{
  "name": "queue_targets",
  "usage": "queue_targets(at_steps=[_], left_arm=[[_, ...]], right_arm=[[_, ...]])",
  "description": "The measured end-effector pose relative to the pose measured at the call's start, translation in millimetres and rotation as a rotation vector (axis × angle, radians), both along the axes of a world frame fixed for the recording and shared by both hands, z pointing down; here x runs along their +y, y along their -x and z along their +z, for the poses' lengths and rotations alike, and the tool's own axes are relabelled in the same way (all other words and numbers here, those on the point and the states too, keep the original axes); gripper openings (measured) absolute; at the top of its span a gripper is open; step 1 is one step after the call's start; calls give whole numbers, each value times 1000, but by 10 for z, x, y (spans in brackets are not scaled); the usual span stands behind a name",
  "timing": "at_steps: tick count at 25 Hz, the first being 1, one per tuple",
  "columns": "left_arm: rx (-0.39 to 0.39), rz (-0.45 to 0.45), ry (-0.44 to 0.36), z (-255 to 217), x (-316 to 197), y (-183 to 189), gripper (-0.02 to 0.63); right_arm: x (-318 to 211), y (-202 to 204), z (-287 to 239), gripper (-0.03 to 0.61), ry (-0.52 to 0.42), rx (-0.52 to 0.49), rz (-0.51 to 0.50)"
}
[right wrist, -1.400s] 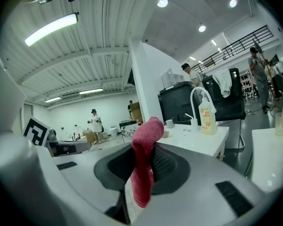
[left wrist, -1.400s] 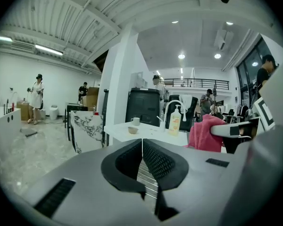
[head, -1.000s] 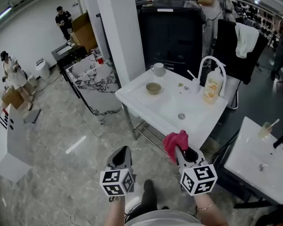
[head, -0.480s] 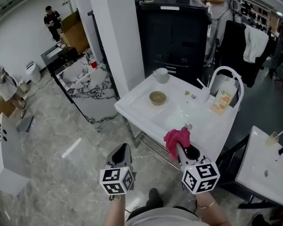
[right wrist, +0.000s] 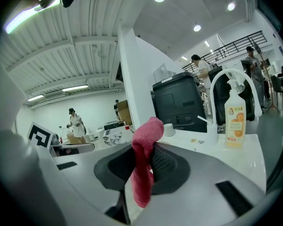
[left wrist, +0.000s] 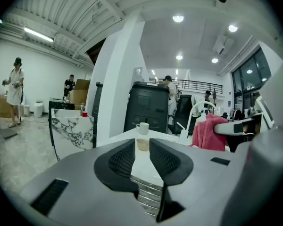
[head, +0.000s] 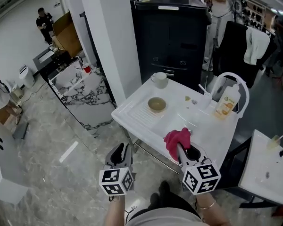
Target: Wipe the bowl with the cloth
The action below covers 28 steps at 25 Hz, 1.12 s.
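Note:
A small tan bowl point(head: 156, 104) stands on the ribbed drainer of the white sink table point(head: 132, 114); in the left gripper view the bowl point(left wrist: 142, 145) shows far off through the gap of the jaws. My left gripper point(head: 120, 153) is short of the table's front edge; its jaws have just been opening, with nothing between them. My right gripper point(head: 180, 148) hangs over the table's near edge, shut on a red cloth point(head: 177, 140). In the right gripper view the cloth point(right wrist: 145, 159) hangs bunched between the pads.
A white mug point(head: 159, 79) stands behind the bowl. A soap bottle point(head: 224, 102) and an arched white faucet point(head: 234, 77) stand at the table's right. A black cabinet point(head: 172, 36) and white pillar point(head: 108, 36) rise behind. A second white sink point(head: 269, 166) is at right.
Both grippers have come closer to the sink table, which now lies nearer and larger in view. The left jaws have parted. The red cloth stays in the right gripper.

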<state>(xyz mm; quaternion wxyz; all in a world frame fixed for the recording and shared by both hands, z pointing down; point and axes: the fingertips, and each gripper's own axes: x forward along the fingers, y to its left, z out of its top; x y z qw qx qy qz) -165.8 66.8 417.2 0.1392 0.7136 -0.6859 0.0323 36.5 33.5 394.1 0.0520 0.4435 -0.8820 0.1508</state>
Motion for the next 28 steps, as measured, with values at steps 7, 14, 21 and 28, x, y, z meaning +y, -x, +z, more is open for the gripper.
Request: queue_targets(at_steps=[7, 14, 21, 28], left_arm=[[2, 9, -5, 7, -650, 88, 130], [13, 5, 4, 51, -1554, 180, 147], [24, 9, 41, 198, -2246, 204, 159], [33, 16, 90, 356, -2824, 165, 164]], right_arm=[[-608, 35, -60, 78, -21, -31, 25], [-1444, 18, -51, 78, -23, -54, 54], [-2029, 18, 81, 78, 3, -53, 66], [-2423, 13, 133, 78, 25, -64, 74]])
